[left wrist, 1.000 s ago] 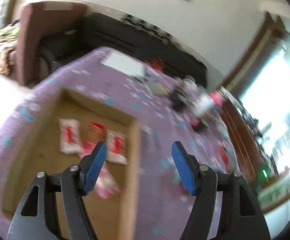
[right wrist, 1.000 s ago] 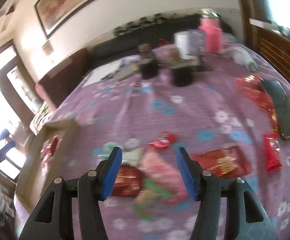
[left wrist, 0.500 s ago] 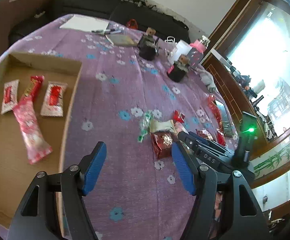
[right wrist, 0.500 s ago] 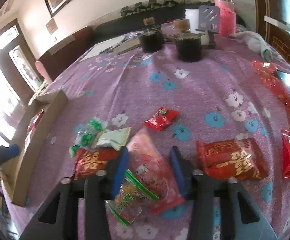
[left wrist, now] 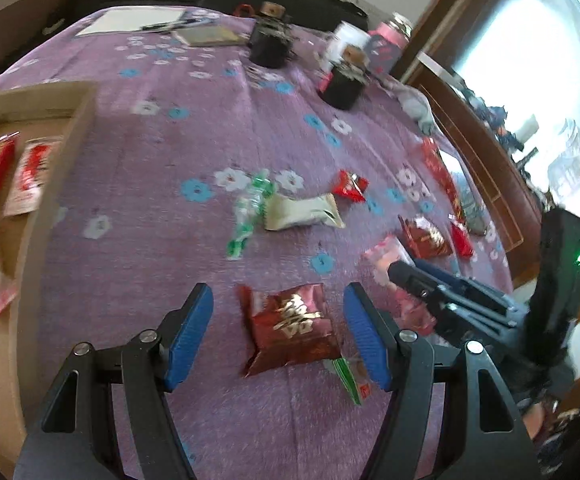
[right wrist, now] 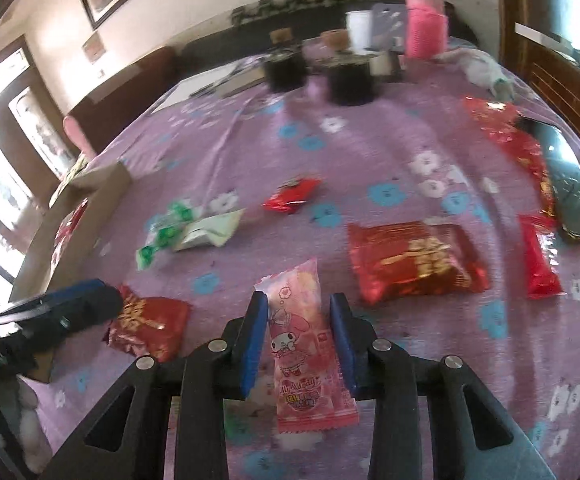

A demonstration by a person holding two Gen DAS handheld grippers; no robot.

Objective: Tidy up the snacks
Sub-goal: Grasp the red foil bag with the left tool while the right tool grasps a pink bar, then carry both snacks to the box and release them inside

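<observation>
Snack packets lie scattered on a purple flowered tablecloth. My left gripper [left wrist: 277, 332] is open, its fingers on either side of a dark red foil packet with gold characters [left wrist: 292, 326]. My right gripper [right wrist: 298, 340] is partly closed around a pink My Melody packet [right wrist: 298, 344]; small gaps show on both sides of the packet. A cardboard box [left wrist: 55, 152] at the left holds several red and pink packets. A green candy strip [left wrist: 249, 210], a pale green packet [left wrist: 302, 212] and a small red packet [left wrist: 350, 186] lie further out.
A large red packet [right wrist: 414, 262], a narrow red packet [right wrist: 538, 260] and a phone [right wrist: 574, 196] lie at the right. Two dark jars [right wrist: 350, 76], a pink bottle [right wrist: 426, 20], a white cup and papers stand at the far end. A wooden rail runs along the right edge.
My left gripper swung from over the box to the dark red packet and now straddles it. My right gripper narrowed around the pink packet.
</observation>
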